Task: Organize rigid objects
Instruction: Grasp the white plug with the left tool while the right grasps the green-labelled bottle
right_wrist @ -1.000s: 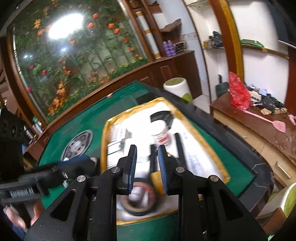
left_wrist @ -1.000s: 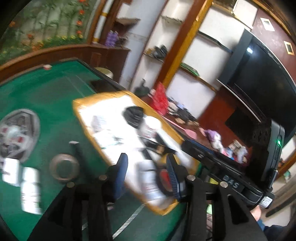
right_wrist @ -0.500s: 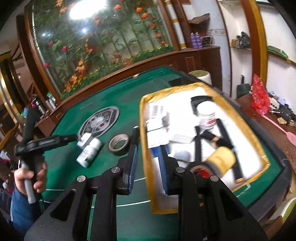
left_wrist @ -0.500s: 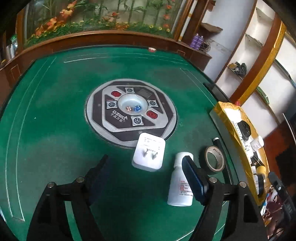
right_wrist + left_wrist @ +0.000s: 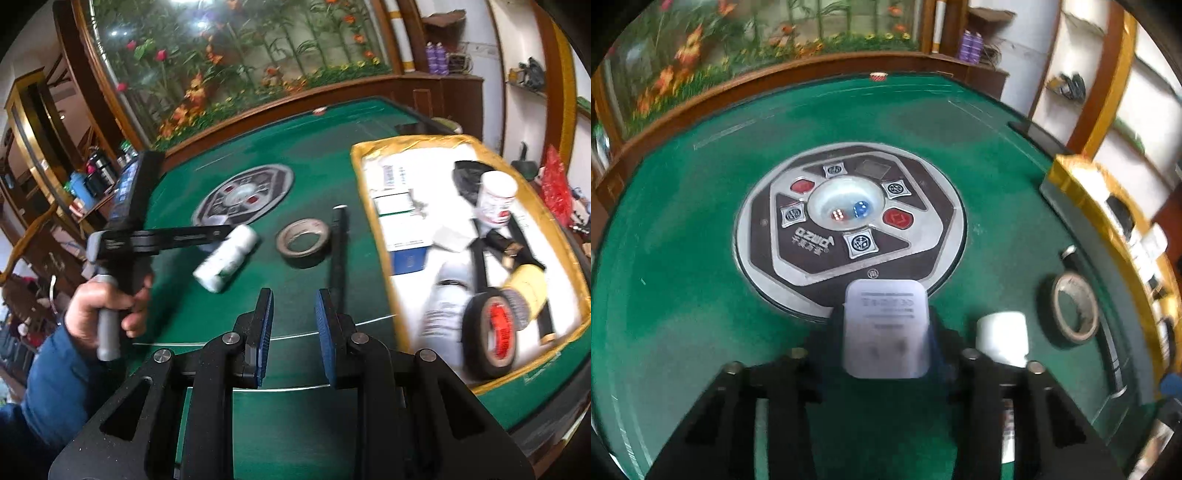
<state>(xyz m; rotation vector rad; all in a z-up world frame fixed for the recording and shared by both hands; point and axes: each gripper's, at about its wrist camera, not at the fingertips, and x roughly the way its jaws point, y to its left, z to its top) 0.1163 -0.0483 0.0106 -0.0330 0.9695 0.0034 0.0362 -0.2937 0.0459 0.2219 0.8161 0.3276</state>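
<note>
Inside gold tray — boxes, white jar, tape rolls.

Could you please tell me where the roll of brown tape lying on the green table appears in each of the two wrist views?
Left wrist: the roll of brown tape lies at right, beside the white bottle.
Right wrist: it lies at centre, left of the gold-edged tray.
Shared landmark: the round dice panel on the table.
</note>
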